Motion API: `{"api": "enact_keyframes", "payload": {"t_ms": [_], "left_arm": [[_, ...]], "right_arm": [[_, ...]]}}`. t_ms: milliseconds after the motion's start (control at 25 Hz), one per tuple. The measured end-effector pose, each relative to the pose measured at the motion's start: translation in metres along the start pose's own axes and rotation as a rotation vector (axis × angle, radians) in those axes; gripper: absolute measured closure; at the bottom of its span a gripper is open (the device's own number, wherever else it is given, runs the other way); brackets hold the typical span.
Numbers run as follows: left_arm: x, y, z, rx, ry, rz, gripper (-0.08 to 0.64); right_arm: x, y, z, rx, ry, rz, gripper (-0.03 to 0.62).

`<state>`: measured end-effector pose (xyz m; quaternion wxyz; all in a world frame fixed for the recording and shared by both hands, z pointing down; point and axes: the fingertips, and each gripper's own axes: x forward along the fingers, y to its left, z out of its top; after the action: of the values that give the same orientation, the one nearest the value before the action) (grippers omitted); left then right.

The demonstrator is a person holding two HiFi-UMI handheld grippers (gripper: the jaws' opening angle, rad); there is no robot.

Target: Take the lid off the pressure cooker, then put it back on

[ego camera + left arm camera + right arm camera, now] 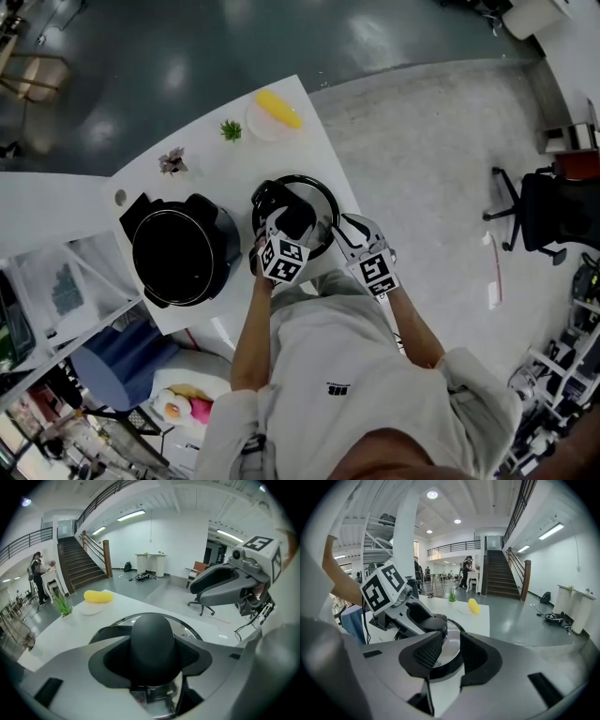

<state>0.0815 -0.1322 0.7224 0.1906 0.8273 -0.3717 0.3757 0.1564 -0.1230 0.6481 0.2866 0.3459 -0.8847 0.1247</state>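
Observation:
The round metal lid (319, 202) with a black rim lies over the white table (202, 183), right of the open black cooker pot (183, 253). My left gripper (292, 223) comes at it from the near side. In the left gripper view it (151, 658) is shut on the lid's black knob (152, 634), a pad on each side. My right gripper (345, 232) is at the lid's right rim. In the right gripper view it (451, 656) stands open, and the lid's rim (443, 670) shows in the gap with neither pad touching it.
A white plate with a yellow thing (274, 114) and two small plants (231, 129) sit at the table's far end. The table's right edge runs just beside the lid. An office chair (544, 206) stands on the floor to the right, a blue stool (108, 361) at lower left.

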Motion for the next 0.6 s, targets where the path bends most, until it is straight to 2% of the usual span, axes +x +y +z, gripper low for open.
{"api": "enact_keyframes", "payload": {"t_ms": [320,600], "left_arm": [[-0.004,-0.001,-0.001,0.032,-0.015,0.052,0.258],[-0.043,-0.008,0.005,-0.031,-0.059,0.073,0.245]], "right_arm": [[-0.012,0.008,-0.003,0.004,-0.008,-0.017,0.476],[-0.024,0.013,-0.003,0.011,-0.024,-0.018,0.476]]}}
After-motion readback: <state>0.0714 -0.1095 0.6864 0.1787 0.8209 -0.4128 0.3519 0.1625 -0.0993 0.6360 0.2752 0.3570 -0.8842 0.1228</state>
